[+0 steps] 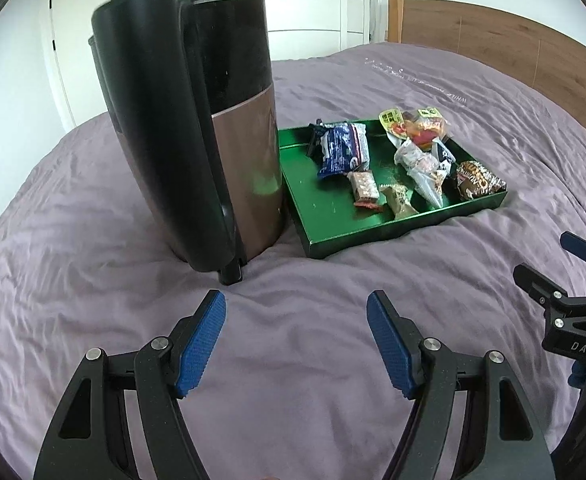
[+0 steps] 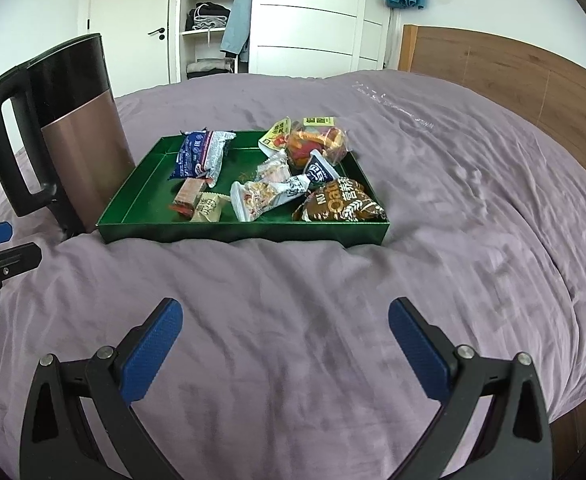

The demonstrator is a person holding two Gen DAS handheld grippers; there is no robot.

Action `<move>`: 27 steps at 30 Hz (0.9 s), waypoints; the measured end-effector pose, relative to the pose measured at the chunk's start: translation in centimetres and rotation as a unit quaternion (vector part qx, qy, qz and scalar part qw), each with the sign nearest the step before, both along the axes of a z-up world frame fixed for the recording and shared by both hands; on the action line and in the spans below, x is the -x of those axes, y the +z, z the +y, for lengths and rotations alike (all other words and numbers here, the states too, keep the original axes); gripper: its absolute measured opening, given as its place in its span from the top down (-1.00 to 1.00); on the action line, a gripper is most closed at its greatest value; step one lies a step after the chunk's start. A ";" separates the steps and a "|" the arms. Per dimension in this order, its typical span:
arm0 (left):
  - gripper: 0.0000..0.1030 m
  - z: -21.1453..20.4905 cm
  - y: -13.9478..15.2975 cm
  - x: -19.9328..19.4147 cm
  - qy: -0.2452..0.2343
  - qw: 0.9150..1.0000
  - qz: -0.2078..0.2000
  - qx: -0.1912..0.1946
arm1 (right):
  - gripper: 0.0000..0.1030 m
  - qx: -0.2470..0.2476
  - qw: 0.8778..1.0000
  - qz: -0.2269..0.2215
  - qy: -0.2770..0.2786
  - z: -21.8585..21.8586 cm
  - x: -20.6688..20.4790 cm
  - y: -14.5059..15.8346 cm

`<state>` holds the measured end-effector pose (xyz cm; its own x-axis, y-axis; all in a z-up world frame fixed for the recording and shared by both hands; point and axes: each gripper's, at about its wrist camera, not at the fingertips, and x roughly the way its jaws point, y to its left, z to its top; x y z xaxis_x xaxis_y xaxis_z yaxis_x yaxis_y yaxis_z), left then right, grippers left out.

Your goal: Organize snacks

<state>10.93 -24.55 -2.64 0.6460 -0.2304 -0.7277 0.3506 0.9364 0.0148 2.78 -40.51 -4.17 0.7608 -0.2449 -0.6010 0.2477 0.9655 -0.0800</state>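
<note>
Nearest the lens, lower frame of the left wrist view: left gripper, jaws spread, nothing between the blue pads, only wrinkled purple bedspread beneath. Same finding in the right wrist view: right gripper, jaws spread wide and empty, over bare bedspread.

Open cloth noted between both grippers and the green tray; no obstruction along the tray's near edge. Right of the tray, wide clear bedspread up to the wooden headboard at upper right.

Tray set flat at mid frame, low walls all round. Snacks inside, all within the rim: blue-and-white packet toward the far left corner, small red-orange bar and pale wrapped sweet near the front wall, clear bag of mixed snack at centre, brown oat packet in the near right corner against the front wall, orange-filled clear bag at the far right. Left portion of the tray floor bare.

Kettle, black and copper, upright just beside the tray's left wall; contact cannot be told. Handle turned to frame left
</note>
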 end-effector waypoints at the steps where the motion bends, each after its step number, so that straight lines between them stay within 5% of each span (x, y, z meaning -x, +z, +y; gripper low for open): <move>1: -0.31 0.0 -0.1 -0.1 0.000 1.000 0.002 -0.001 | -1.00 0.000 1.000 0.000 -0.001 -0.1 0.0 0.0; 27: -0.31 0.0 -0.6 -0.2 -0.001 1.000 0.014 -0.010 | -1.00 0.000 1.000 0.005 0.005 -0.2 -0.3 -0.5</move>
<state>11.15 -24.55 -3.25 0.6244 -0.2168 -0.7504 0.3526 0.9355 0.0232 3.09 -40.74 -4.63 0.7577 -0.2374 -0.6079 0.2376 0.9679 -0.0819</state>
